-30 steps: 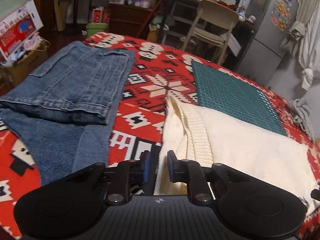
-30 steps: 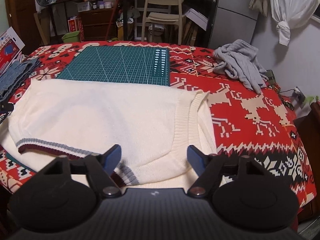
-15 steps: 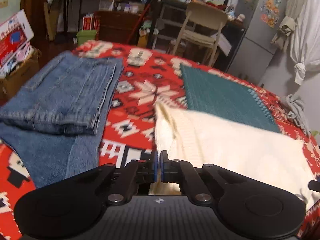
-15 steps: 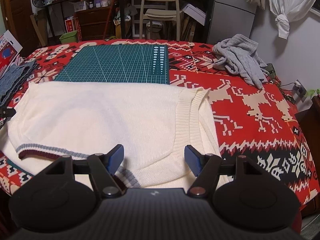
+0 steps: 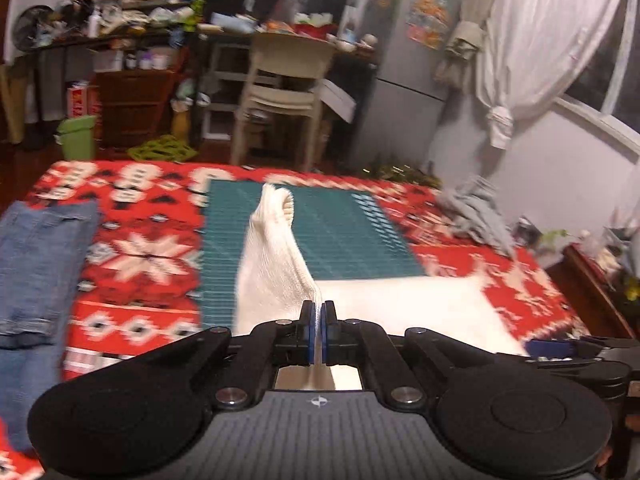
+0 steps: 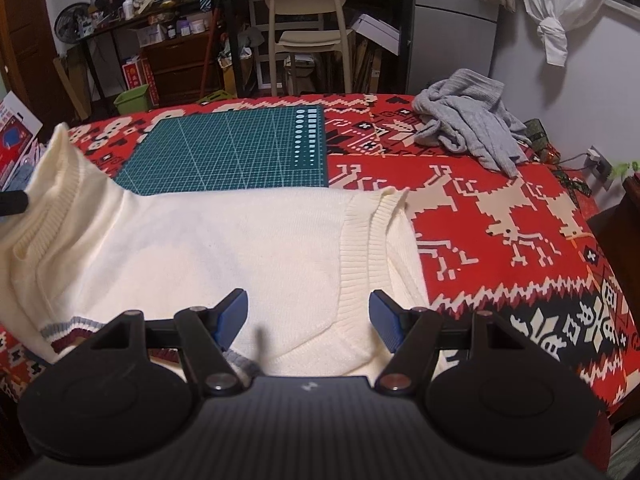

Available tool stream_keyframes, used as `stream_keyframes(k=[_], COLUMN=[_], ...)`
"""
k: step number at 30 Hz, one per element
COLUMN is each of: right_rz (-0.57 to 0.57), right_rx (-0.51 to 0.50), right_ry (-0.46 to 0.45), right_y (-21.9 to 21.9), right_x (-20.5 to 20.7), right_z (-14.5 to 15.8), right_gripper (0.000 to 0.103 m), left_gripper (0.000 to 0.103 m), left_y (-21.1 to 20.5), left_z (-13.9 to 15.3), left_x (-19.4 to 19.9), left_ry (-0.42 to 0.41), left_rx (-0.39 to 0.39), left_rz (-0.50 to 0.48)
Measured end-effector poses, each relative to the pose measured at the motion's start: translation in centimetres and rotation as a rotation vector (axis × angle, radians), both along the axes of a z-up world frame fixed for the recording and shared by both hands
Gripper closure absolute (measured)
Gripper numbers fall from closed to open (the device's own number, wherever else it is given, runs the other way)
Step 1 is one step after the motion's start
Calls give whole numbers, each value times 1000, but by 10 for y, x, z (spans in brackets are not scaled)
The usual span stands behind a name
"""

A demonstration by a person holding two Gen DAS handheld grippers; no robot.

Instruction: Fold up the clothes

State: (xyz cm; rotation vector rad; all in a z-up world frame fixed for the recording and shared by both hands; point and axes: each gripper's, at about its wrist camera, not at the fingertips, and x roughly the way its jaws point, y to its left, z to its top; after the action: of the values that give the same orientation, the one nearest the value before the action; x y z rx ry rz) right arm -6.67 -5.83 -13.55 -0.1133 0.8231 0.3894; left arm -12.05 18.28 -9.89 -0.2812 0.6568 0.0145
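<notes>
Left hand-held gripper [image 5: 318, 330] clamped on a thin edge of the cream sweater [image 6: 192, 248], lifting that side off the worktop [image 6: 500, 216] and up over the green mat [image 6: 228, 152]. Right hand-held gripper [image 6: 308, 318] hanging just above the sweater's near part, jaws wide apart, nothing between them. Rest of the sweater lying flat, nearer than the mat and partly over its near edge.

Likely trouble from here:
- Only a narrow pinch of knit between the blue pads [image 5: 306, 332]; with the weight of the hanging cloth, liable to slip out mid-fold.
- Loose knit stretches and sags, so the lifted side could land skewed or bunched rather than in a clean line.
- No hold on the flat part, so the whole sweater may drag across the mat instead of folding.

Materials and shapes: soft ribbed knit, thick cuffs and hem, a grey and maroon stripe [image 6: 68, 330] along the edge nearest the camera, a V-shaped ribbed band right of the mat's near corner. Mat stiff, flat, rectangular, gridded. Red patterned cloth [image 6: 520, 264] under everything, woven with white deer and snowflakes. Folded jeans [image 5: 36, 264] left of the mat, heavy denim. Crumpled grey top [image 6: 468, 120] right of the mat, limp and heaped.
</notes>
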Motion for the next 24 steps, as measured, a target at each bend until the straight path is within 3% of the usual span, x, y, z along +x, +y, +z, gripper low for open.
stream_keyframes(k=[4, 10, 17, 20, 24], right_rz=[-20, -42, -37, -23, 3], right_rx=[6, 18, 41, 57, 90], right_ry=[4, 17, 25, 30, 47], right_y=[-10, -18, -11, -4, 8], right_x=[-1, 0, 0, 1, 1], right_z=[0, -1, -3, -3, -3], right_gripper=[32, 32, 31, 33, 59], left_gripper=[100, 100, 96, 88, 88], left_y=[-30, -54, -38, -28, -12], left_z=[-27, -69, -52, -41, -24], left_x=[23, 41, 21, 7, -11], left_ry=[49, 107, 95, 76, 35], left_rx=[-76, -111, -204, -272, -283], left_rz=[-51, -52, -62, -67, -40])
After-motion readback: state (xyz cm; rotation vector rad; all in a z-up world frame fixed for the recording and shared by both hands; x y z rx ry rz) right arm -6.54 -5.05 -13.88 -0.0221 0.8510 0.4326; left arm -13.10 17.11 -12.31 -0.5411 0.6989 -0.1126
